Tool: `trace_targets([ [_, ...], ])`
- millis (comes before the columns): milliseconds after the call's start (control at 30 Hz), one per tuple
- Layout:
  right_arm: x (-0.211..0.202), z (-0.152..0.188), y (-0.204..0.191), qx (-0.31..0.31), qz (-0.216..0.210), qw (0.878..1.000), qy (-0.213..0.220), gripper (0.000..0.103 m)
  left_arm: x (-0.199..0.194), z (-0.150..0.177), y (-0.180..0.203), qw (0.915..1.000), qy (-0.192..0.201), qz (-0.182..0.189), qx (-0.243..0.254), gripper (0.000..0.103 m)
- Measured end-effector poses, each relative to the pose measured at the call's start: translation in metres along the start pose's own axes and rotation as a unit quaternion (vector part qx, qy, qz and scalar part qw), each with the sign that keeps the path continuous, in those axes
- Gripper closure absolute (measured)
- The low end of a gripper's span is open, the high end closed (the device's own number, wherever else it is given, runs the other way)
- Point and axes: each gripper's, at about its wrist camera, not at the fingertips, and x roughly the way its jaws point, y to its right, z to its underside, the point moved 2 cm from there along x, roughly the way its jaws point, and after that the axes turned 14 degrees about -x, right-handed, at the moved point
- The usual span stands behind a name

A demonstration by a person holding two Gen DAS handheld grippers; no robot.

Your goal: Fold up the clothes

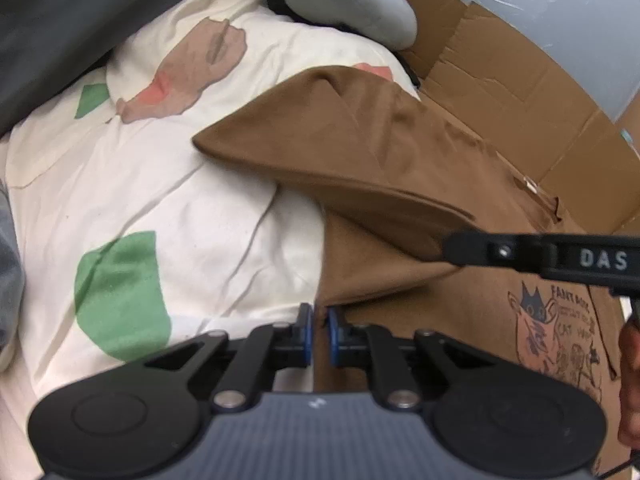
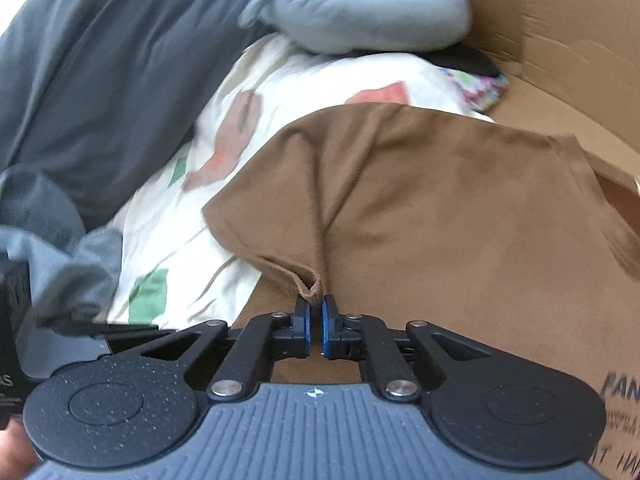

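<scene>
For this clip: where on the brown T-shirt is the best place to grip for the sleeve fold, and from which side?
Grip the brown T-shirt at the hemmed sleeve edge, coming from the near side along the bedding. The hem is a firm doubled edge, bunched into a point right where the right gripper pinches it.

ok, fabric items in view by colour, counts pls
Brown: 1, the brown T-shirt, pinched by both the left gripper and the right gripper
Cream with green and pink patches: 1, the printed sheet
Dark grey: 1, the dark grey cloth
Light grey: 1, the light grey garment
Total: 4
</scene>
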Motion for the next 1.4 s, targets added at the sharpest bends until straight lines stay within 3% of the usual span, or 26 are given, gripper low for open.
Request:
trace_targets([
  [433, -0.009, 0.041, 0.009, 0.136, -0.006, 0.991, 0.007, 0.1, -0.001, -0.002, 0.0, 1.0, -0.003, -0.006, -0.002, 0.094],
  [533, 0.0, 0.052, 0.013, 0.161, -0.002, 0.987, -0.006, 0.099, -0.007, -0.011, 0.001, 1.0, -0.003, -0.008, 0.002, 0.089],
  [600, 0.002, 0.06, 0.016, 0.178, 0.0, 0.984, -0.007, 0.097, -0.011, -0.018, 0.002, 0.9999, -0.004, -0.009, 0.004, 0.079],
  [700, -0.004, 0.067, 0.018, 0.203, -0.002, 0.979, 0.006, 0.08, -0.018, -0.027, 0.003, 0.9999, -0.004, -0.011, 0.007, 0.074],
  [767, -0.009, 0.071, 0.019, 0.213, -0.003, 0.977, 0.015, 0.071, -0.022, -0.034, 0.004, 0.9999, -0.004, -0.013, 0.009, 0.074],
  [933, -0.02, 0.075, 0.023, 0.217, 0.003, 0.976, 0.028, 0.07, -0.032, -0.05, 0.006, 0.9997, -0.004, -0.017, 0.014, 0.072],
  [1067, -0.03, 0.078, 0.032, 0.237, 0.006, 0.971, 0.044, 0.07, -0.031, -0.068, 0.001, 0.9981, 0.004, -0.049, 0.038, 0.07],
  [1167, -0.033, 0.082, 0.034, 0.246, 0.009, 0.968, 0.048, 0.07, -0.017, -0.082, -0.008, 0.9979, 0.006, -0.059, 0.027, 0.07],
  [1400, -0.04, 0.092, 0.036, 0.251, 0.011, 0.967, 0.05, 0.07, 0.001, -0.093, -0.013, 0.9982, 0.013, -0.04, 0.042, 0.074],
])
